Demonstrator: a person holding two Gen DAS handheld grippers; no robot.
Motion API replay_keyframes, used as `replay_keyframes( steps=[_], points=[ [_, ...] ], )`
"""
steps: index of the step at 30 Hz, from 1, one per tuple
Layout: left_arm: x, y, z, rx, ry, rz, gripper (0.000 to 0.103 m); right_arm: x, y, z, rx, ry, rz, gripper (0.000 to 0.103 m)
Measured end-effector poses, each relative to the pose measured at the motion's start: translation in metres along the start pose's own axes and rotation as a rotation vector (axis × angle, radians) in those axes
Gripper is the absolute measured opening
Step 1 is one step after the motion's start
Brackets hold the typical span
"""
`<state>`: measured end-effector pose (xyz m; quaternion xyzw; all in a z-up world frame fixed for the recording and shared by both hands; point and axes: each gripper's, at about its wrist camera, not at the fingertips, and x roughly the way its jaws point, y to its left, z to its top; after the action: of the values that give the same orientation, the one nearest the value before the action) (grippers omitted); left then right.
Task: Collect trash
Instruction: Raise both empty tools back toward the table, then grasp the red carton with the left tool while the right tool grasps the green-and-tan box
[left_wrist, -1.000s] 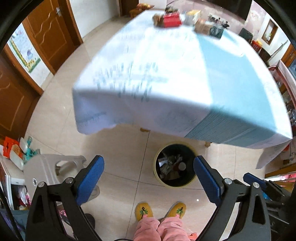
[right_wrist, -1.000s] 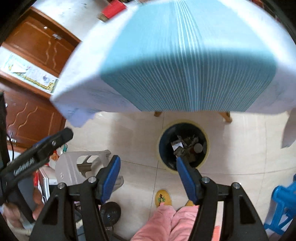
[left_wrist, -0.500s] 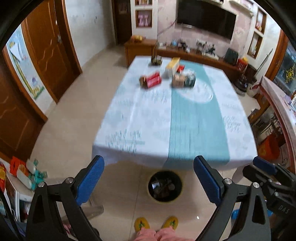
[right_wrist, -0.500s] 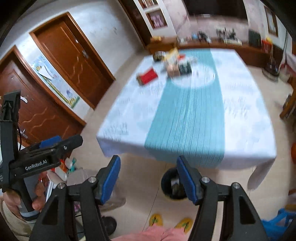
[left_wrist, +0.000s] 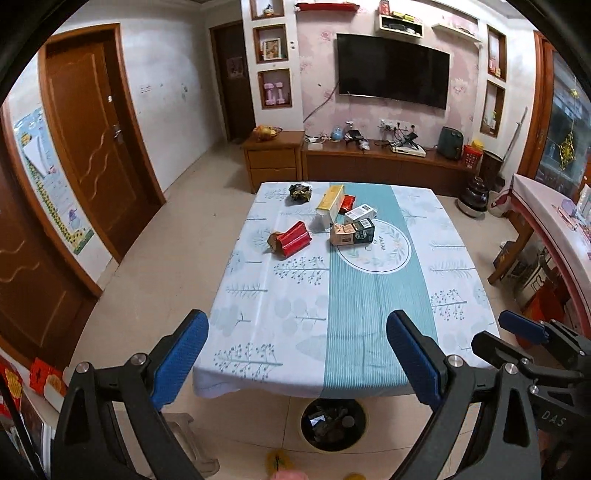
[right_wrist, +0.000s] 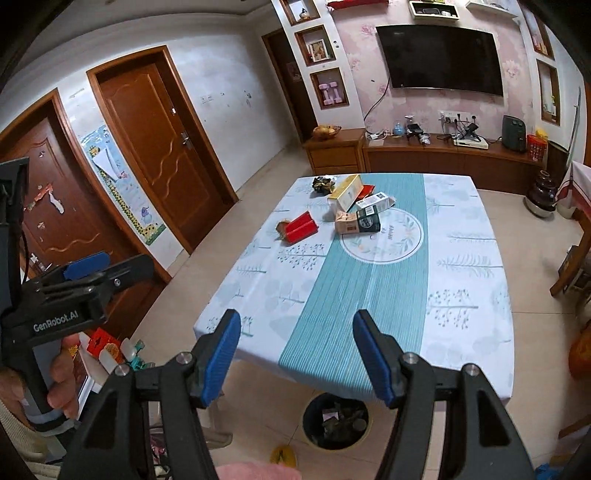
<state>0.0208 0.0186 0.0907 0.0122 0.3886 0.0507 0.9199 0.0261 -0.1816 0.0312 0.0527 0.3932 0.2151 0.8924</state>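
Currently both your left gripper (left_wrist: 297, 360) and right gripper (right_wrist: 296, 358) gape wide, empty; the trash boxes (left_wrist: 351, 233) lie far across the table (left_wrist: 373, 295), so overreaching risks scattering them beyond the bin (left_wrist: 333, 424).

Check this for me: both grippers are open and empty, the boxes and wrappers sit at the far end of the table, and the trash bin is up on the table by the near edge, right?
Not quite. The trash bin stands on the floor, partly under the near edge of the table, as the left wrist view shows. The rest holds: the left gripper and right gripper are open and empty, and the boxes and wrappers sit at the far end.
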Motion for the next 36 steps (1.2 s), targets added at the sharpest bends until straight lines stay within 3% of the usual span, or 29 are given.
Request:
replay_keyframes(
  steps=[8, 16, 23, 30, 34, 36],
  points=[
    [0.074, 0.019, 0.039, 0.028, 0.031, -0.051, 0.096, 0.048, -0.019, 0.026, 0.081, 0.017, -0.079, 0.063],
    [0.221, 0.055, 0.109, 0.068, 0.167, -0.179, 0.096, 0.145, -0.036, 0.089, 0.285, 0.074, -0.198, 0.063],
    [0.357, 0.055, 0.151, 0.203, 0.349, -0.289, 0.096, 0.239, -0.058, 0.131, 0.503, 0.133, -0.269, 0.063],
    [0.459, 0.036, 0.153, 0.304, 0.519, -0.369, 0.094, 0.307, -0.093, 0.145, 0.699, 0.168, -0.311, 0.063],
    [0.5, 0.031, 0.143, 0.299, 0.628, -0.397, 0.077, 0.337, -0.111, 0.148, 0.8, 0.186, -0.324, 0.063],
    [0.51, 0.031, 0.14, 0.284, 0.663, -0.404, 0.075, 0.352, -0.117, 0.151, 0.824, 0.194, -0.328, 0.063]
  ],
)
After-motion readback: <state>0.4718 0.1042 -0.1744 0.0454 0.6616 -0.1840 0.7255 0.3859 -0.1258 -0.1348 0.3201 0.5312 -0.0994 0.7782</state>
